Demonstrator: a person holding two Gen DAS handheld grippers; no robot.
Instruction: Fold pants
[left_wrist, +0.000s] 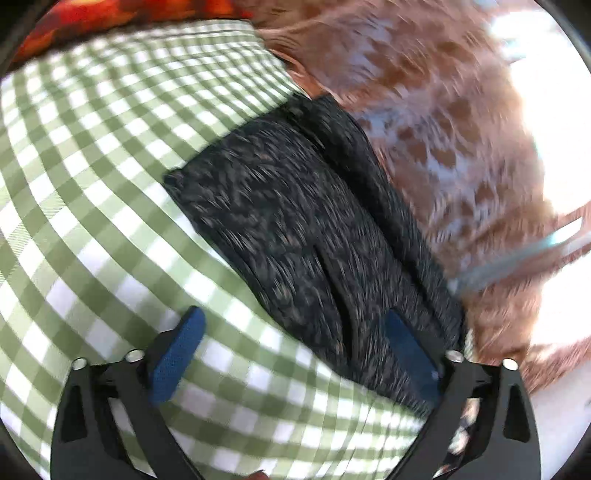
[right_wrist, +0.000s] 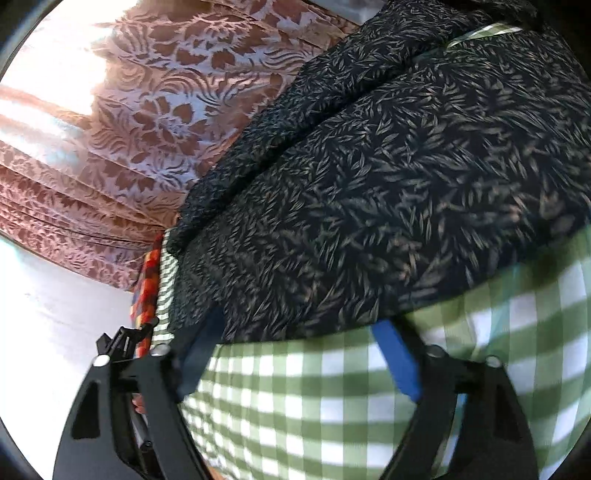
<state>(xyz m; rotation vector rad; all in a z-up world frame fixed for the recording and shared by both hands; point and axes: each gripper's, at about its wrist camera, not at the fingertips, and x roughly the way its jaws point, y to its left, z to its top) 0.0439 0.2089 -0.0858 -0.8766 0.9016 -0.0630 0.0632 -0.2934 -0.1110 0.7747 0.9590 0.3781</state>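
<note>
The pants (left_wrist: 291, 206), dark with a fine leaf print, lie folded into a long narrow stack on the green-and-white checked cloth (left_wrist: 92, 184), along its right edge. My left gripper (left_wrist: 294, 315) is open at the near end of the stack; its right pad (left_wrist: 410, 350) is over the pants and its left pad (left_wrist: 177, 354) over bare cloth. In the right wrist view the pants (right_wrist: 388, 166) fill the upper right. My right gripper (right_wrist: 299, 321) is open at their near hem, and its fingertips (right_wrist: 397, 362) touch or nearly touch the fabric.
A brown floral curtain (right_wrist: 147, 110) hangs just beyond the edge where the pants lie. An orange-red patterned fabric (right_wrist: 146, 291) shows under the checked cloth (right_wrist: 332, 406) at that edge. A bright pale floor (right_wrist: 55, 314) lies below. The left wrist view is motion-blurred.
</note>
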